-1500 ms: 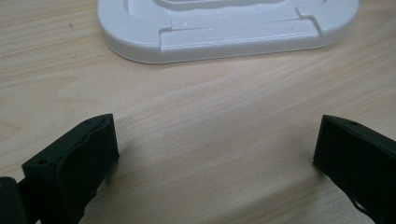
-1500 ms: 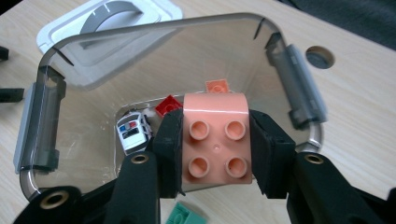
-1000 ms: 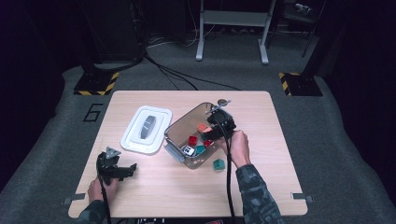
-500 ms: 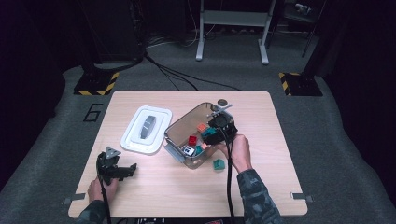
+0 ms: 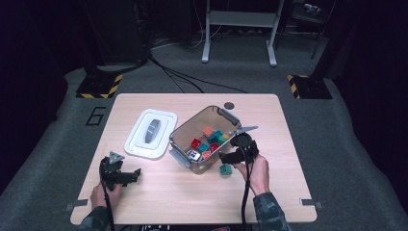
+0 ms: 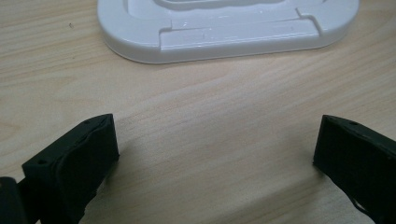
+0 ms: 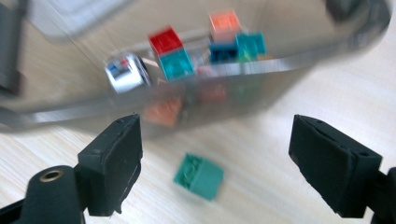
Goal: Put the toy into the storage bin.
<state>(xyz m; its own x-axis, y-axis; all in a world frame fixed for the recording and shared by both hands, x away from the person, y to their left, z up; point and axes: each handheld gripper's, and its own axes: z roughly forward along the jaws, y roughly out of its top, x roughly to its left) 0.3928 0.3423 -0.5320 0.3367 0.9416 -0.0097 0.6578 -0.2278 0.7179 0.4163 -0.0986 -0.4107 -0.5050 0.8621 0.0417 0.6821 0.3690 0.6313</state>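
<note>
A clear plastic box [image 5: 183, 136] holds several coloured bricks and sits mid-table, its near wall [image 7: 140, 100] in the right gripper view. One green brick [image 5: 225, 169] [image 7: 200, 175] lies on the wood just outside the box, toward me. My right gripper [image 5: 230, 157] [image 7: 215, 163] hangs open over that brick, jaws wide on either side and nothing held. The white lid [image 5: 151, 133] [image 6: 219, 28] lies left of the box. At the near left, my left gripper [image 5: 129, 175] [image 6: 217, 163] rests open low over bare wood, short of the lid.
The wooden table [image 5: 298, 159] has free room at the right and along the near edge. A small dark round hole [image 5: 229, 105] sits near the far edge. Beyond the table are cables, a metal stand [image 5: 239, 30] and black-yellow floor plates [image 5: 100, 86].
My right gripper has drawn back from above the box toward me and now hovers over the green brick outside it. The left gripper has stayed put.
</note>
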